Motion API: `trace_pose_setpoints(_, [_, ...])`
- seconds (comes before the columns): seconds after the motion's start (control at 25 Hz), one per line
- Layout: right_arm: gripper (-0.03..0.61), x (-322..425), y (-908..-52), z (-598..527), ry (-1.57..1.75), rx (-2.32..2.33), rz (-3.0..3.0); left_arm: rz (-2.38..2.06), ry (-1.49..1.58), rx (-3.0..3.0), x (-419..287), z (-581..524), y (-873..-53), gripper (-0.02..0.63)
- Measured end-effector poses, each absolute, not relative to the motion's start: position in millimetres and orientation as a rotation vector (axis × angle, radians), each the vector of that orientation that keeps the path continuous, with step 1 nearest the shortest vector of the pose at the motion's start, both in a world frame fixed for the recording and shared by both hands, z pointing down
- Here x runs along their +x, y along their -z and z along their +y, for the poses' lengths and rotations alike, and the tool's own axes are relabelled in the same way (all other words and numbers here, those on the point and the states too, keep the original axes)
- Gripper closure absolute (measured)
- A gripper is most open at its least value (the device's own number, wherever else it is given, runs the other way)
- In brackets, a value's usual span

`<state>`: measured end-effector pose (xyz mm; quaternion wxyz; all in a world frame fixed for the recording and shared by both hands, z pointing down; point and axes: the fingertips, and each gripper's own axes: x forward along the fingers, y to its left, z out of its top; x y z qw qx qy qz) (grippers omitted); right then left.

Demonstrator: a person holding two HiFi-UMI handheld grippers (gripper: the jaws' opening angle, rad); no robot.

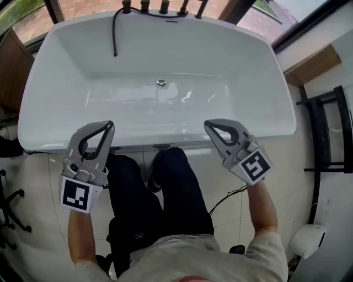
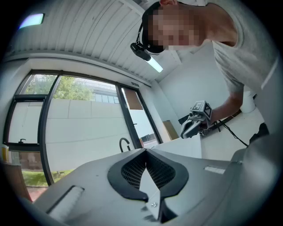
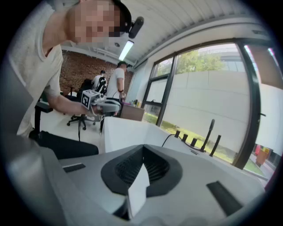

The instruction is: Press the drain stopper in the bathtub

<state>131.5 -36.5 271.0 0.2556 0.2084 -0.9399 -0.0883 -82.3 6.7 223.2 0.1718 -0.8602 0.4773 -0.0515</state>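
The white bathtub (image 1: 259, 124) fills the upper head view. Its small round metal drain stopper (image 1: 161, 83) sits on the tub floor near the middle. Both grippers hover over the tub's near rim, well short of the stopper. My left gripper (image 1: 110, 126) is shut with nothing in it, its tip at the rim to the stopper's lower left. My right gripper (image 1: 208, 125) is also shut and empty, to the stopper's lower right. In the left gripper view the closed jaws (image 2: 145, 151) point up and the right gripper (image 2: 194, 123) shows beyond. The right gripper view shows its jaws (image 3: 143, 148) closed.
Black tap handles (image 1: 162, 7) line the tub's far rim, and a black hose (image 1: 115, 33) hangs into the tub. A black metal rack (image 1: 325, 137) stands at the right. The person's dark-trousered legs (image 1: 165, 193) press against the tub front. Large windows rise behind the tub.
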Motion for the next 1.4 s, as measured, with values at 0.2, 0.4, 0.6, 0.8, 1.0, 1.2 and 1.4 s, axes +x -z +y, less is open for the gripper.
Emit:
trace_pose_setpoints(0.2, [0.578, 100, -352, -163, 0.328, 0.397, -2.385, 1.385, 0.053, -2.416, -112, -66, -235, 0.609])
trace_pose_setpoints(0.4, [0.578, 94, -472, -311, 0.163, 0.394, -2.243, 1.374, -0.019, -2.415, -111, -130, -260, 0.609])
trace_pose_setpoints(0.6, [0.578, 78, -587, -380, 0.123, 0.397, -2.083, 1.365, 0.085, -2.421, -104, -147, -296, 0.609])
trace_pose_setpoints(0.8, [0.578, 67, -697, -387, 0.136, 0.269, -1.935, 1.259, 0.279, -2.377, -76, -150, -326, 0.609])
trace_pose_setpoints(1.0, [0.578, 65, -771, -413, 0.117, 0.36, -1.933, 1.314, 0.529, -2.317, -79, -167, -354, 0.609])
trace_pose_setpoints(1.2, [0.578, 48, -818, -445, 0.088, 0.459, -1.966, 1.305, 0.62, -2.281, -80, -169, -363, 0.609])
trace_pose_setpoints(1.4, [0.578, 31, -848, -462, 0.109, 0.507, -1.971, 1.27, 0.686, -2.253, -73, -168, -374, 0.609])
